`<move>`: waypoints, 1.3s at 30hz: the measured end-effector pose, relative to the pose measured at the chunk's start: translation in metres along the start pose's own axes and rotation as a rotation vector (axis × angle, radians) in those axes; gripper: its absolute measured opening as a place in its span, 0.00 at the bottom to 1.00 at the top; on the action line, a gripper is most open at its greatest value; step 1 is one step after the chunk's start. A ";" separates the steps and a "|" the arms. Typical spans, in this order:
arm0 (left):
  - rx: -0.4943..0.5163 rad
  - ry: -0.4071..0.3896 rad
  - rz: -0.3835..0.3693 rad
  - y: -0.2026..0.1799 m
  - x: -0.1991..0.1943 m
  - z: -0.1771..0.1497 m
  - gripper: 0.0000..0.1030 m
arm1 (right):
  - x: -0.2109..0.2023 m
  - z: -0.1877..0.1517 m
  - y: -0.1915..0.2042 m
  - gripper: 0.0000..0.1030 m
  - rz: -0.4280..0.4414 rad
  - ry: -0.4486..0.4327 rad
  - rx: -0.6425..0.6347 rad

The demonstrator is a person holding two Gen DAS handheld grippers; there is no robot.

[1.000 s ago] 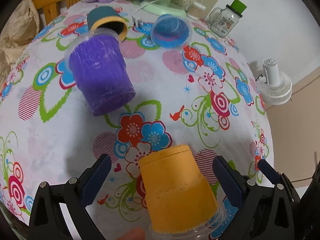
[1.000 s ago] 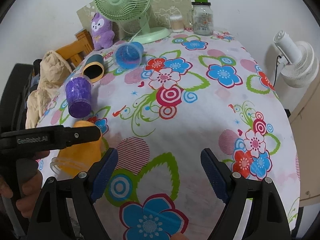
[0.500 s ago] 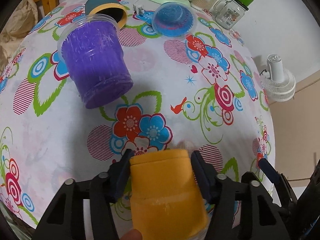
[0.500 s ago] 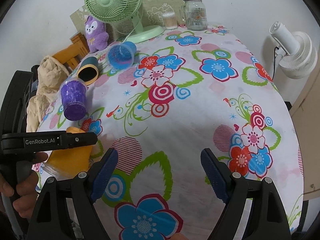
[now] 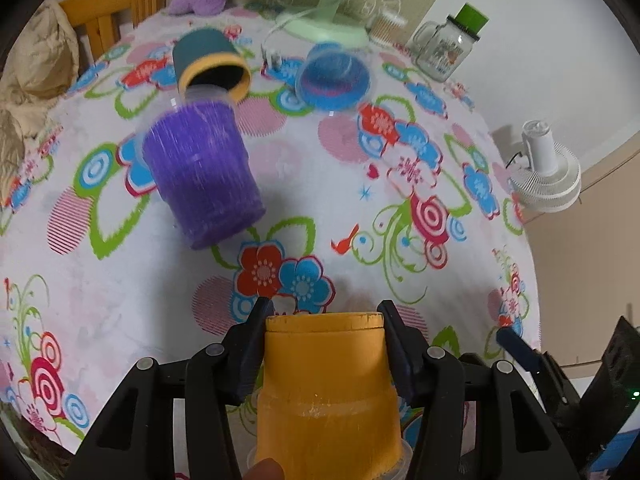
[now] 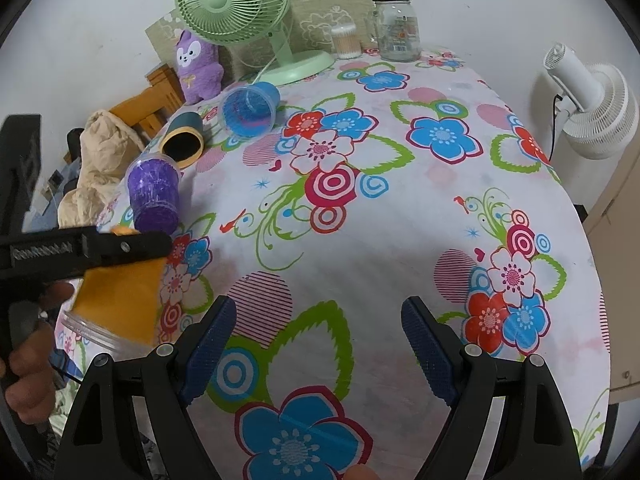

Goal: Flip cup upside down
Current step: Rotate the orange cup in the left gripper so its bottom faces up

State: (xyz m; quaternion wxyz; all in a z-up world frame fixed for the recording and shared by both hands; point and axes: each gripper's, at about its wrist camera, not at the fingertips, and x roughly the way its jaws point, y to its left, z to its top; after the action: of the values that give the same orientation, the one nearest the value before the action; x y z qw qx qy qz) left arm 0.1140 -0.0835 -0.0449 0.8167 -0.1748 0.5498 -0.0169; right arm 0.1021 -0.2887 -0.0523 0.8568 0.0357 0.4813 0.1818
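An orange cup (image 5: 326,384) with a clear rim is clamped between the fingers of my left gripper (image 5: 325,320), its closed base pointing away from the camera and its rim toward me. In the right wrist view the same orange cup (image 6: 120,300) hangs under the left gripper, lifted off the table at the left edge, rim downward. My right gripper (image 6: 316,320) is open and empty above the flowered tablecloth (image 6: 360,240) at the near side.
A purple cup (image 5: 200,176), a dark green cup with a yellow rim (image 5: 210,64) and a blue cup (image 5: 334,76) lie on the table beyond. A green fan (image 6: 240,4), a glass jar (image 6: 394,20) and a purple plush (image 6: 198,64) stand at the back. A white fan (image 6: 592,104) is off the right edge.
My left gripper closed on the orange cup and lifted it off the table. My right gripper stayed open and moved little.
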 end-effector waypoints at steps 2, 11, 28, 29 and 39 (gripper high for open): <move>0.004 -0.027 -0.001 -0.001 -0.008 0.001 0.54 | 0.000 0.000 0.002 0.84 0.002 -0.001 -0.003; 0.009 -0.082 -0.009 -0.001 -0.027 0.004 0.54 | -0.001 -0.002 0.012 0.84 0.013 0.004 -0.028; 0.006 -0.106 -0.017 0.000 -0.033 0.003 0.54 | 0.004 -0.004 0.020 0.84 0.018 0.020 -0.051; 0.007 -0.106 -0.020 0.000 -0.033 0.003 0.53 | 0.004 -0.004 0.020 0.84 0.018 0.020 -0.052; 0.013 -0.130 -0.027 -0.002 -0.042 0.004 0.53 | 0.005 -0.004 0.020 0.84 0.017 0.024 -0.050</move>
State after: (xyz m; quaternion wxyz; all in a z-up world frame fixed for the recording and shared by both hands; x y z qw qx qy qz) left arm 0.1011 -0.0752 -0.0060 0.8514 -0.1776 0.4932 -0.0204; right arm 0.0959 -0.2686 -0.0540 0.8499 0.0158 0.4866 0.2014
